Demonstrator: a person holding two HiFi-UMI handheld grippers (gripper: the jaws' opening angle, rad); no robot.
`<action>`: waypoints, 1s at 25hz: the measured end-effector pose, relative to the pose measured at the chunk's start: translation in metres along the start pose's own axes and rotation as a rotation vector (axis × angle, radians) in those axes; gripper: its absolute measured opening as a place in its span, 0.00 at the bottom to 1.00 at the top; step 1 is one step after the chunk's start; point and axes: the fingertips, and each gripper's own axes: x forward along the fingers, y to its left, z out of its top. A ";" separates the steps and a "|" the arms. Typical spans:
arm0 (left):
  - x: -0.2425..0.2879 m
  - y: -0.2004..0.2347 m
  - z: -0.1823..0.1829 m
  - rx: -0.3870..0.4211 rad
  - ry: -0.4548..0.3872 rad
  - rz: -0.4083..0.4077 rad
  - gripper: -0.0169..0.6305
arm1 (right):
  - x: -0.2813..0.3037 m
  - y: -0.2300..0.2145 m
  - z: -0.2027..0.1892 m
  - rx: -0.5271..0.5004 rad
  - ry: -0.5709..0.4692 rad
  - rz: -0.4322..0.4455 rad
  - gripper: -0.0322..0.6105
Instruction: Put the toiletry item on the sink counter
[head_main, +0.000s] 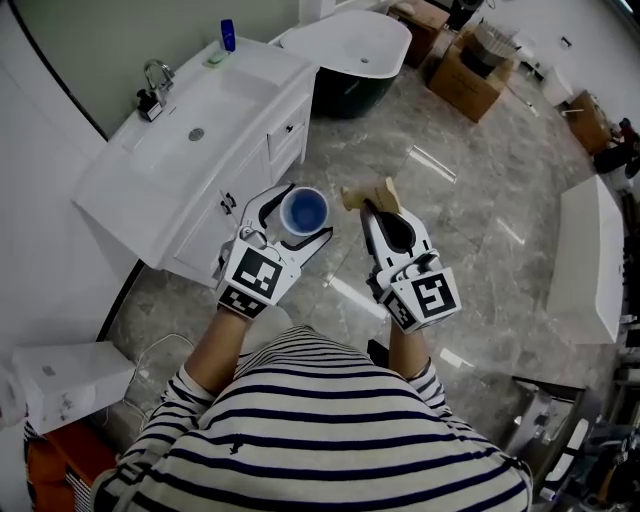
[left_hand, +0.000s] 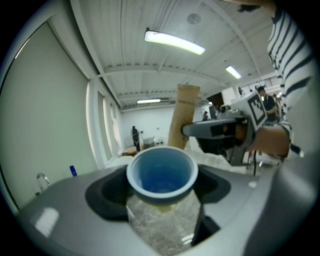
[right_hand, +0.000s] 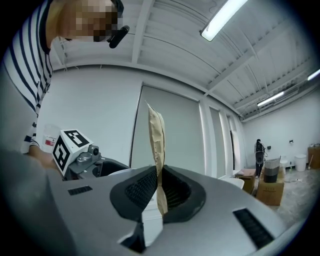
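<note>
My operator's striped shirt fills the bottom of the head view, nearest the lens. Just above it, at centre frame, the left gripper has its jaws spread wide and clamped on a blue cup, mouth up. To its right, the right gripper has its jaws nearly together, pinching a tan paper packet. The white sink counter sits in the upper left, well apart from both grippers, with a faucet at its left and a small blue bottle at its far end.

In the left gripper view, the cup sits dead centre between the pads, gripped just under its rim. I cannot tell whether the pale speckled patch below it is the cup's body or the floor.

In the right gripper view, the packet stands edge-on and upright, squeezed thin between the ribbed pads.

I take the cup for the toiletry item. I expect it to be light and stiff, with smooth walls that could slide. The hold across its body under the rim looks right, and I'd keep it level.
</note>
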 end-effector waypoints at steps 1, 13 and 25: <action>0.003 0.006 -0.002 -0.004 0.001 0.001 0.60 | 0.007 -0.003 -0.003 0.005 0.002 0.001 0.10; 0.069 0.125 -0.020 -0.046 -0.013 0.004 0.60 | 0.136 -0.052 -0.010 0.000 0.018 0.025 0.10; 0.108 0.248 -0.029 -0.052 -0.035 0.009 0.60 | 0.257 -0.077 -0.006 -0.029 0.008 0.028 0.10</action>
